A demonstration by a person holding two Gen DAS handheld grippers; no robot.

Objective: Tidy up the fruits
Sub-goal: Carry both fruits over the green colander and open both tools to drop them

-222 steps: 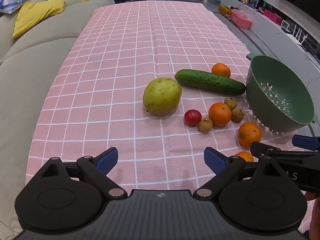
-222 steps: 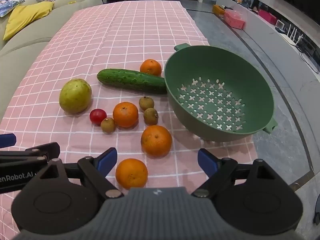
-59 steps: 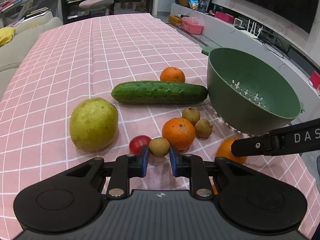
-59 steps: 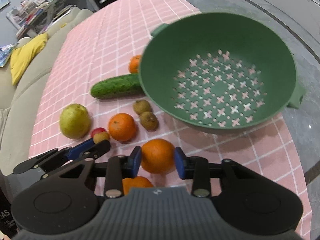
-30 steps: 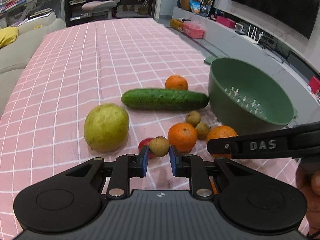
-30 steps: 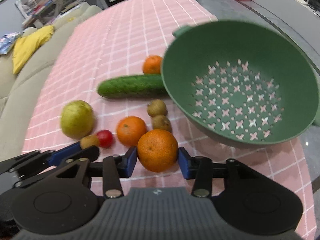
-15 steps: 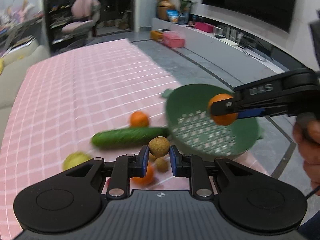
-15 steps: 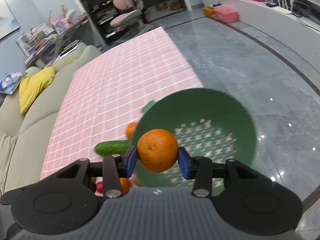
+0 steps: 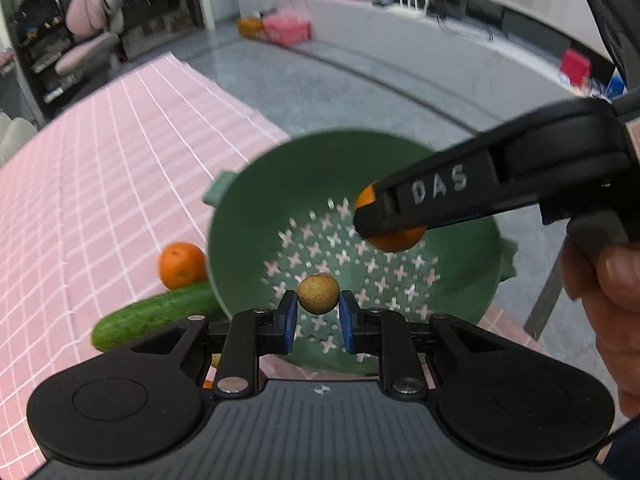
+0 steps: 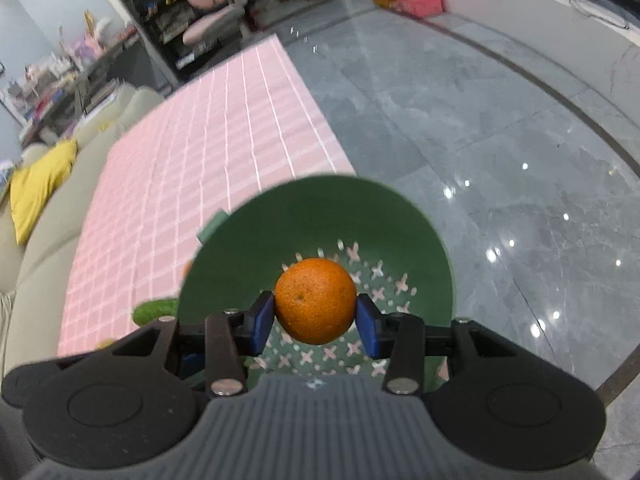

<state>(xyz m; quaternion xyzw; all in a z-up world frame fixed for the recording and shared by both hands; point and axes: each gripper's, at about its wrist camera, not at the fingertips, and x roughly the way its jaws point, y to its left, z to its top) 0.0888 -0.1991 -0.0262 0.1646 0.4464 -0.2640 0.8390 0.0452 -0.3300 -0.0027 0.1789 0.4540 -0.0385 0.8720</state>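
We find both tongs angled steeply downward above the green colander [image 9: 248,216], which sits at the edge of the counter on the pink checked cloth [image 9: 100,184].

The left tongs [image 9: 319,316] are clamped on a small brown round fruit [image 9: 318,293], blue pads pressing on either side of it. The fruit is held in the air over the near part of the perforated bottom.

The right tongs [image 10: 315,322] are clamped on an orange [image 10: 315,301], which sits squarely between the pads, above the colander's perforated bottom.

The left wrist view alone shows the right tongs from the side: a black finger crosses in from the right, with the held orange partly hidden behind its tip, over the far right of the bowl. The person's hand [image 9: 608,292] grips the handle at the right edge. The same view shows a second orange [image 9: 182,265] on the cloth, close against the colander's outer wall, and a cucumber [image 9: 156,314] just in front of it, its far end hidden behind the bowl.

The right wrist view alone shows the sofa [image 10: 48,216] with a yellow cushion [image 10: 40,184] along the cloth's left side, and the grey floor [image 10: 500,140] beyond. It shows only the tip of the cucumber. Both views are blurred.
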